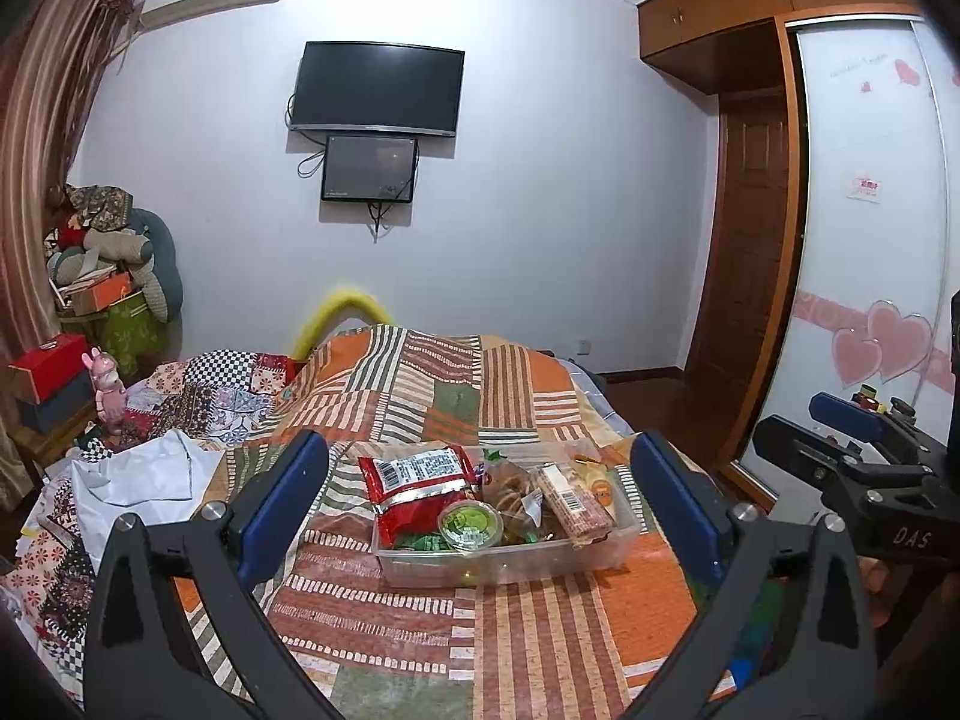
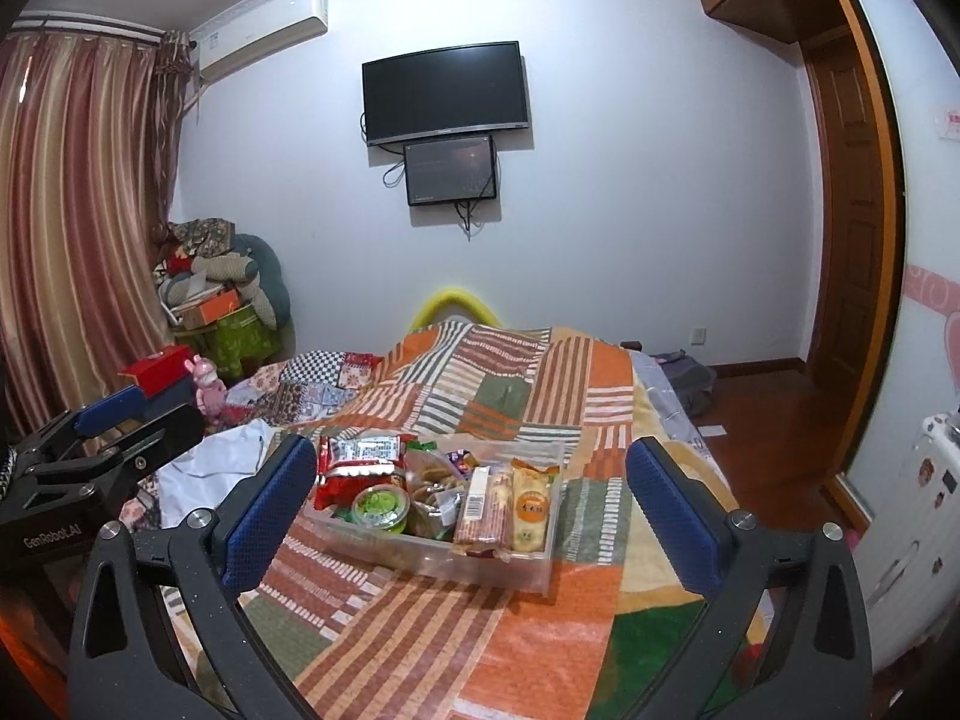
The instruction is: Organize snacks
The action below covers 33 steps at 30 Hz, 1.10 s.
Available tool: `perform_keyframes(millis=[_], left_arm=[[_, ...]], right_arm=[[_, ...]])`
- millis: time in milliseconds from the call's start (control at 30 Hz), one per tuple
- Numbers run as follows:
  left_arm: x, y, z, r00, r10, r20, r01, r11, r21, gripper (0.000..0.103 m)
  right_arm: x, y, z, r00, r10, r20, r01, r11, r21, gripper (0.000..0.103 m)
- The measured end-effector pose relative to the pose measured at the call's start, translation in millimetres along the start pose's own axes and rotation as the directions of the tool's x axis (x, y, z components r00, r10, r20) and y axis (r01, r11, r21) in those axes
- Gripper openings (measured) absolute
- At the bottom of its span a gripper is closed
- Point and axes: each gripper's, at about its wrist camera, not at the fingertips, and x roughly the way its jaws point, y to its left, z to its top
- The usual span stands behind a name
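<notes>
Clear plastic box point(image 1: 504, 564) of snacks point(image 1: 420, 480) on striped bed cover point(image 1: 540, 630), near the bed's right edge. Left gripper point(image 1: 480, 510) and right gripper point(image 2: 474, 504) wide apart, holding nothing, above open cover.

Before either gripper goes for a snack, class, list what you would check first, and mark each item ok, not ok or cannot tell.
1. Left gripper open, nothing between its fingers: ok.
2. Right gripper open, nothing held: ok.
3. Clear bin sits flat on the striped blanket: ok.
4. Green-lidded cup unobstructed from above: ok.
5. Red packet leans on the bin's left end and may shift: cannot tell.
6. Sorting destination for the snacks in view: not ok.
</notes>
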Motion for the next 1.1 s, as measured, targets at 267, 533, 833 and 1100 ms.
perform_keyframes(millis=[267,533,833,1100], left_arm=[[3.4,-2.8,-3.1,1.0,0.001,-0.003,-0.001,1.0,0.016,0.102],[5.3,-4.7,-5.1,1.0,0.009,-0.003,-0.009,0.999,0.031,0.102],[8.9,-5.7,-5.9,1.0,0.002,-0.009,-0.002,1.0,0.03,0.103],[9.3,-2.2,-6.3,1.0,-0.01,-0.014,0.011,1.0,0.021,0.103]], right_arm=[[1.5,-0.1,-2.3,1.0,0.005,-0.01,-0.005,1.0,-0.002,0.103],[1.7,-0.1,-2.3,1.0,0.005,-0.014,-0.005,1.0,0.001,0.103],[1.7,-0.2,-2.1,1.0,0.007,-0.022,-0.007,1.0,0.0,0.103],[1.7,0.1,-2.4,1.0,0.01,-0.021,-0.01,1.0,-0.001,0.103]])
